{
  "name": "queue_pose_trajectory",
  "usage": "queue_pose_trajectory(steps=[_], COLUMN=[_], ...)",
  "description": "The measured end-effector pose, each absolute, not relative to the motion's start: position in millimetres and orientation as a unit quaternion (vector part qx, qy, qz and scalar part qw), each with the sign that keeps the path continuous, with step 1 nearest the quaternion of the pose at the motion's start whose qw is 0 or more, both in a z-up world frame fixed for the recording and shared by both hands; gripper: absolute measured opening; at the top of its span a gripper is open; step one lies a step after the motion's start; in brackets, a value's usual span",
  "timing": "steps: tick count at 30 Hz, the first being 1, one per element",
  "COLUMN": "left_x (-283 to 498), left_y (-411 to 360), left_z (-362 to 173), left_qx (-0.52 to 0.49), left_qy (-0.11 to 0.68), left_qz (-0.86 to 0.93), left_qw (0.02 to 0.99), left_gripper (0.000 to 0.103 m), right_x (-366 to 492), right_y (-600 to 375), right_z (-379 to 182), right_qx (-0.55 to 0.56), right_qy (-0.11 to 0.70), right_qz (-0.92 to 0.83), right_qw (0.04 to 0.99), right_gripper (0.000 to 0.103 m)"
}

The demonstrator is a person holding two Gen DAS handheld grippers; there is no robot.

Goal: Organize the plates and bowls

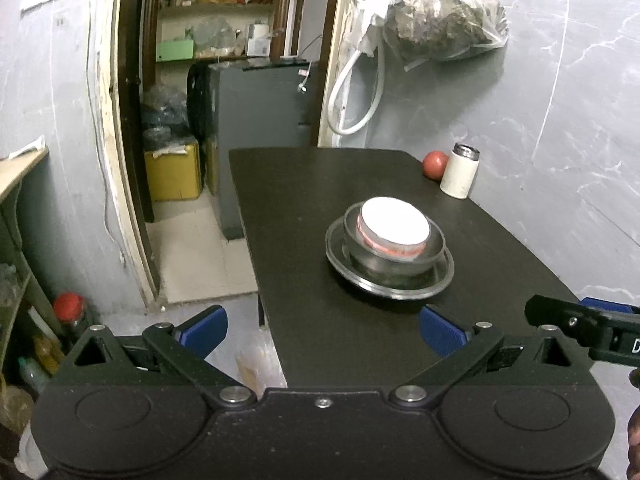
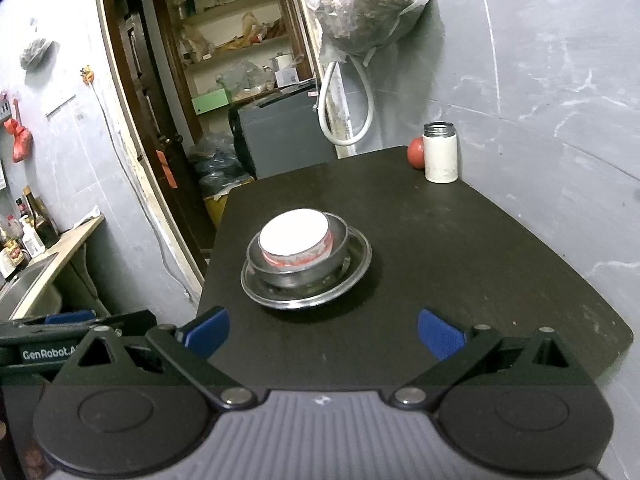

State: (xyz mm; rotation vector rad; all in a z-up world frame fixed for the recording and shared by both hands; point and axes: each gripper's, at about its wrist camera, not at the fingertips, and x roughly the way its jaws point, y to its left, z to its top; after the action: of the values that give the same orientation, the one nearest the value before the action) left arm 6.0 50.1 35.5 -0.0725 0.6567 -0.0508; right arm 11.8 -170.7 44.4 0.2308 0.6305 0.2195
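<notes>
On the dark table (image 1: 304,320) sits a steel plate (image 1: 436,280) with a steel bowl (image 1: 360,254) on it. Inside the bowl rests a round white-topped bowl (image 1: 394,222) with a red-patterned side. The right wrist view shows the same stack: plate (image 2: 352,276), steel bowl (image 2: 340,248), white-topped bowl (image 2: 294,232). My left gripper (image 1: 324,334) hangs open near the table's front left edge, short of the stack, nothing between its blue pads. My right gripper (image 2: 324,334) is open too, in front of the stack and empty. Each gripper's body shows at the edge of the other's view.
A white jar (image 1: 460,174) with a steel rim and a red ball (image 1: 435,165) stand at the table's far right corner by the grey wall. A doorway with shelves and a dark appliance (image 1: 260,120) lies behind. A counter with a sink (image 2: 28,284) is at the left.
</notes>
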Motion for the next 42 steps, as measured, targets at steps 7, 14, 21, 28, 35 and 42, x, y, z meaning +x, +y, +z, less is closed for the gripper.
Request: queue_pose_trajectory(steps=[7,14,21,28,35,42], left_x=[-4,-9,-9,-7,-5,-4], left_y=[52,52,51,51,49,47], left_z=[35,31,26,22,21,20], left_qx=[-0.036,-0.034,-0.029,-0.031,-0.030,-0.028], left_qy=[0.323,0.328,0.338,0.346,0.349,0.350], left_qz=[-0.024,-0.025,-0.031,-0.029,-0.029,-0.029], left_qw=[0.945,0.944,0.940,0.937,0.936,0.936], left_gripper=[0.102,0.102,0.102,0.102,0.102,0.102], right_x=[6,6,5,6,6,6], right_y=[-169,-167,-167,-167,-169,-173], right_z=[44,41,36,33,32,31], right_qx=[0.109,0.106,0.108,0.107,0.105,0.107], right_qy=[0.313,0.323,0.334,0.340,0.343,0.346], right_qz=[0.106,0.106,0.100,0.098,0.096,0.093], right_qw=[0.938,0.935,0.931,0.929,0.928,0.927], right_gripper=[0.103,0.103,0.103,0.103,0.103,0.103])
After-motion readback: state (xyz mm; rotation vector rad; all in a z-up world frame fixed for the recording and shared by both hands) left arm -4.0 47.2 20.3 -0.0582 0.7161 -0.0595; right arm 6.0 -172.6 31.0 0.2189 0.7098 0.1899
